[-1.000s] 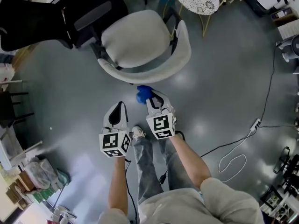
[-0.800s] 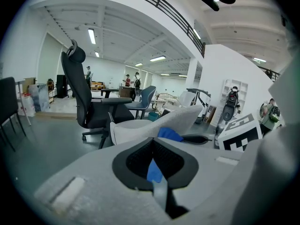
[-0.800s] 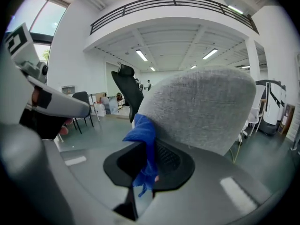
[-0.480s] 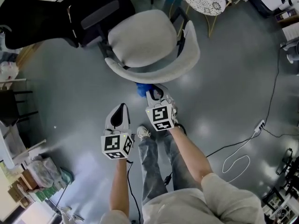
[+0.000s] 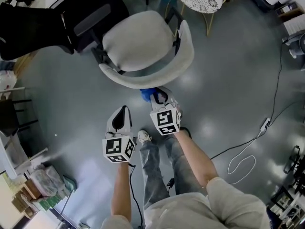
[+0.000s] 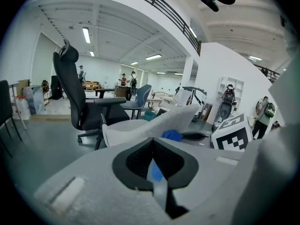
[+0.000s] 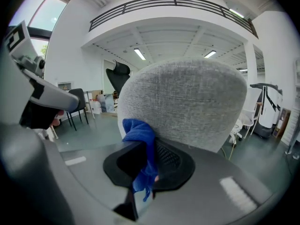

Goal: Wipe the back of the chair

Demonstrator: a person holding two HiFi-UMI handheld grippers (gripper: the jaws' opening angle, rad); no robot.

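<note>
the chair (image 7: 187, 102) back is coarse, matt grey woven fabric with its weave plainly showing. the cloth (image 7: 140, 135) pinched in the right gripper (image 5: 157, 95) jaws is soft, fuzzy blue textile. both the right gripper and the left gripper (image 5: 122, 109) have matt grey plastic shells with black ribbed pads. the floor (image 5: 228, 80) is smooth, glossy grey with light glints at 4 and 7 o'clock. the person's trousers (image 5: 155, 171) look like faded denim.
</note>
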